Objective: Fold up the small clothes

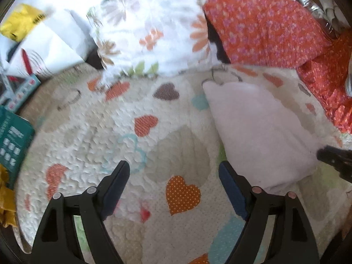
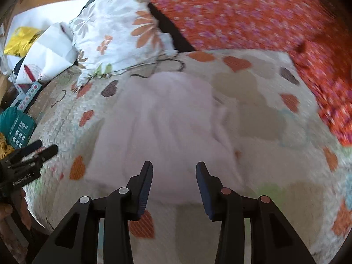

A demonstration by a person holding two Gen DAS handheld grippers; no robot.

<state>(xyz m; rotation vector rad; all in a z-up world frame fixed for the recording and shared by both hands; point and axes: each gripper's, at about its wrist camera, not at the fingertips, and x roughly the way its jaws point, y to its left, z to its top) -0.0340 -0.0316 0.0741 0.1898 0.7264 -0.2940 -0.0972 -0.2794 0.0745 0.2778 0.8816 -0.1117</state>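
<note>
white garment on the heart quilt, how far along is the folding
Done: the white garment lies on the heart-print quilt as a compact, roughly rectangular bundle, apparently folded at least once. In hand: nothing; the left gripper and right gripper are both open and empty. Left: blur hides whether edges are neat, so maybe another fold or tidying.

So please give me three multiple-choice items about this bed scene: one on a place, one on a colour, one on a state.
1. Where does the pale garment lie?
A. on the heart quilt
B. on the floor
C. in a basket

2. What colour is the blanket behind it?
A. blue
B. red-orange
C. black

3. How is the left hand-held gripper?
A. shut on the garment
B. open, holding nothing
C. shut on a pillow

Key: 1 A, the quilt shows all around the garment; 2 B, red-orange with small flowers; 3 B, only quilt shows between its fingers.
</note>
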